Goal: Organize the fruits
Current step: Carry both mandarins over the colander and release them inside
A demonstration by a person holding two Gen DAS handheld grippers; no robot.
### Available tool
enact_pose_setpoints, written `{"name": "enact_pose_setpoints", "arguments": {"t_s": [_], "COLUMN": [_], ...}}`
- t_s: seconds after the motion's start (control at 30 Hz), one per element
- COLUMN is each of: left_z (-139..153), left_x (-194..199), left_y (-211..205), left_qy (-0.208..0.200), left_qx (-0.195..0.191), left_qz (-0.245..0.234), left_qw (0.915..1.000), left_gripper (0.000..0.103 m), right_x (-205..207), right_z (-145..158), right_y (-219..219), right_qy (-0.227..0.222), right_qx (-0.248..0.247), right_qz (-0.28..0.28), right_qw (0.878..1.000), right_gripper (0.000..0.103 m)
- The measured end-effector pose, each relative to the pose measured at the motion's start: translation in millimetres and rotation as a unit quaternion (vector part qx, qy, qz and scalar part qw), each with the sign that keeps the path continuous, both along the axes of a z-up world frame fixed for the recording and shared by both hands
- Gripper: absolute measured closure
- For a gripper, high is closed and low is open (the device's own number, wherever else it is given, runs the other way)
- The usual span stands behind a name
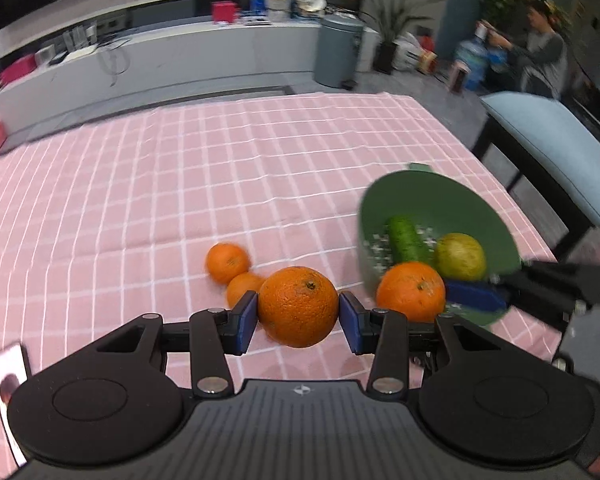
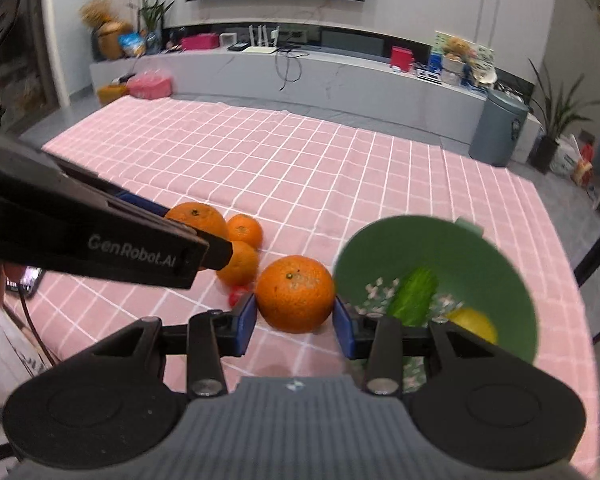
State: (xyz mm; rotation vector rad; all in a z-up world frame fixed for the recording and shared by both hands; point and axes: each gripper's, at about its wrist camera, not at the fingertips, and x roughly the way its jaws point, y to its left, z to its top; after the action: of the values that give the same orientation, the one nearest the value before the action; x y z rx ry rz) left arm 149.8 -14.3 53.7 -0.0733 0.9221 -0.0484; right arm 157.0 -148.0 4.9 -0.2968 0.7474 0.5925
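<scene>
while gripped, orange (image 1: 298, 306) between left tool (image 1: 298, 316) pads

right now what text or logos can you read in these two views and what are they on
"GenRobot.AI": white lettering on the side of the black left gripper, seen in the right wrist view.
A small white emblem, no letters, sits on each gripper body.
Packaging on the far counter carries print that is too small and blurred to read.
Nothing readable on the oranges, green bowl or tablecloth.
</scene>
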Motion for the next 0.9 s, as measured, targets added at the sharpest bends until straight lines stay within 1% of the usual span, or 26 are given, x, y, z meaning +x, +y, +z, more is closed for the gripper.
{"name": "enact_pose_setpoints", "arguments": {"t_s": [0.07,0.13,0.33,0.43,0.5,0.63,0.83,0.9], "left_z": [4.5,8.9,16.2,11.4,4.1,-15.3,-40.4,-46.5], "left_x": [8.0,15.8,41.3,53.3,63.1,79.9,93.9,95.6], "left_y": [-9.7,-18.8,-41.1,-53.1,-61.8,-79.9,-96.8,-100.0], "left_qy": [-0.002,-0.005,-0.007,0.011,0.034,0.081,0.137,0.15], "left_qx": [0.001,-0.006,-0.057,-0.072,-0.074,-0.066,-0.056,-0.055], "left_qz": [-0.013,-0.022,-0.04,-0.056,-0.07,-0.092,-0.121,-0.125], "left_qw": [0.9999,0.9997,0.9975,0.9958,0.9943,0.9902,0.9815,0.9793], "left_gripper": [0.054,0.054,0.054,0.054,0.054,0.054,0.054,0.054], "right_x": [7.9,15.9,38.7,48.6,55.0,70.8,87.0,90.8], "right_z": [8.3,15.8,28.4,27.5,22.8,10.6,-8.0,-13.2], "right_y": [-6.7,-13.9,-34.9,-44.3,-50.3,-62.6,-77.0,-79.3], "right_qy": [-0.005,-0.013,-0.012,-0.001,0.016,0.061,0.13,0.148], "right_qx": [-0.019,-0.041,-0.093,-0.123,-0.139,-0.15,-0.141,-0.138], "right_qz": [0.015,0.027,0.054,0.072,0.082,0.082,0.076,0.076], "right_qw": [1.0,0.999,0.994,0.99,0.987,0.983,0.979,0.976], "right_gripper": [0.065,0.065,0.065,0.065,0.065,0.065,0.065,0.065]}}
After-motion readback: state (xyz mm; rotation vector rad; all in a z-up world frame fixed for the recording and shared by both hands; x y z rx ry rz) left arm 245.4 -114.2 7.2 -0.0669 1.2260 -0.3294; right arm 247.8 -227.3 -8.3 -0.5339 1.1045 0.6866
